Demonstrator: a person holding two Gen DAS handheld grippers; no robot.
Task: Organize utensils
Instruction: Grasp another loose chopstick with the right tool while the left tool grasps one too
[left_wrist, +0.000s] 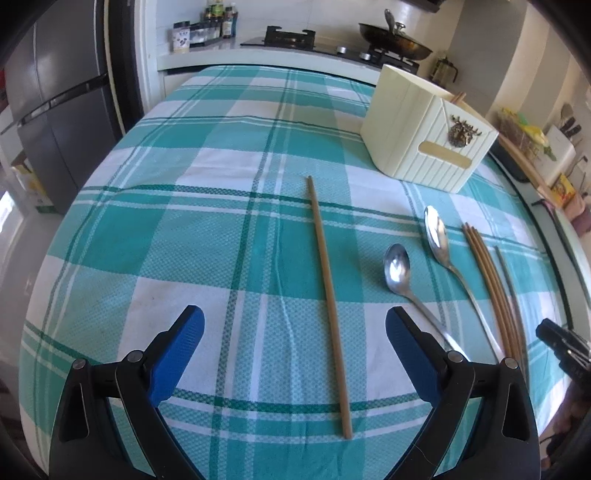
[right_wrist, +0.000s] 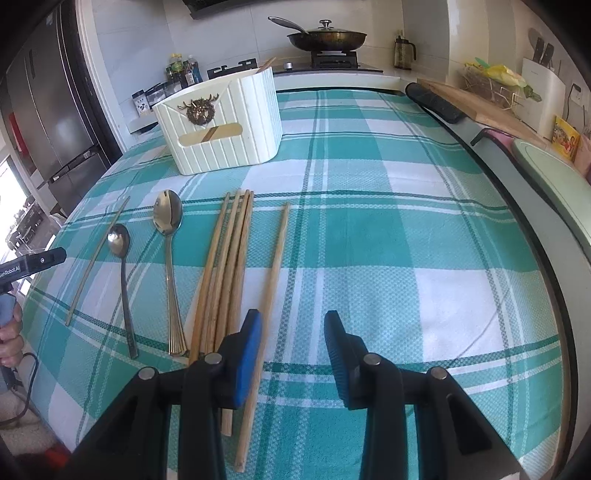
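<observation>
Six chopsticks (right_wrist: 226, 266), two spoons (right_wrist: 170, 258), one holder (right_wrist: 221, 122)

- From my right-wrist view, the utensils lie side by side on the counter (right_wrist: 369, 229); leftmost a lone chopstick (right_wrist: 96, 260), then the small spoon (right_wrist: 122, 273), the large spoon (right_wrist: 169, 251), a chopstick bundle (right_wrist: 225, 266) and a single chopstick (right_wrist: 271, 280) at the right;
- The holder box (right_wrist: 221, 125) stands behind the spoons; chopstick tips (right_wrist: 266, 63) poke out of it;
- My left claw (left_wrist: 293, 354) straddles the lone chopstick's near end.

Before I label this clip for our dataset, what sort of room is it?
A home kitchen, most likely: a lidded frying pan on a gas stove, a steel fridge, and a knife block.
</observation>
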